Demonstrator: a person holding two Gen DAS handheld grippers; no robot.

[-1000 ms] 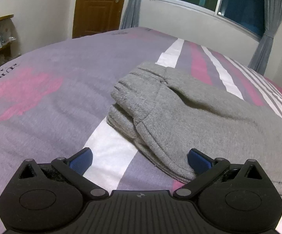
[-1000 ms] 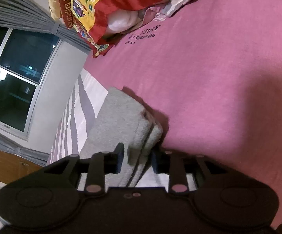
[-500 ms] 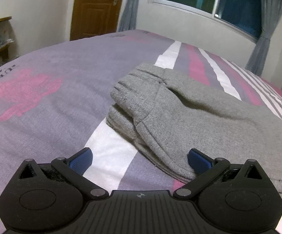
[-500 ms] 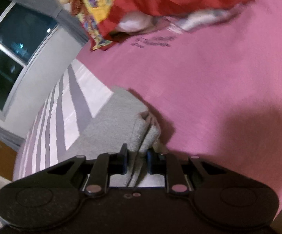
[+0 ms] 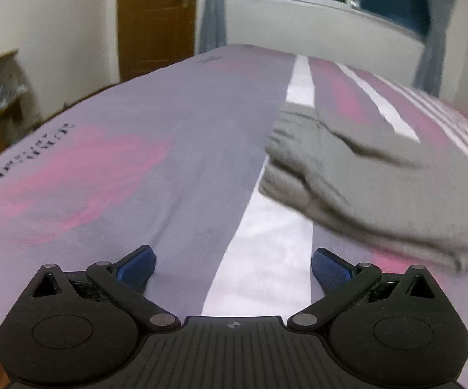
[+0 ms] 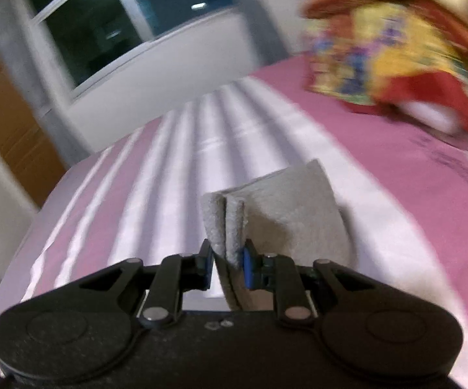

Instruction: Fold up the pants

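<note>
I am pinching a folded edge of the pants (image 6: 234, 223) in the right tongs (image 6: 227, 261). My left tongs (image 5: 232, 267) are hanging spread, empty, over the bed (image 5: 156, 168); pants (image 5: 363, 178) lying just ahead-right.

Dim, warm indoor light with night-dark windows (image 6: 104, 35) behind, fisheye bending at the edges, and motion blur smearing both views, worst on the patterned quilt (image 6: 396, 55), perhaps from above.
</note>
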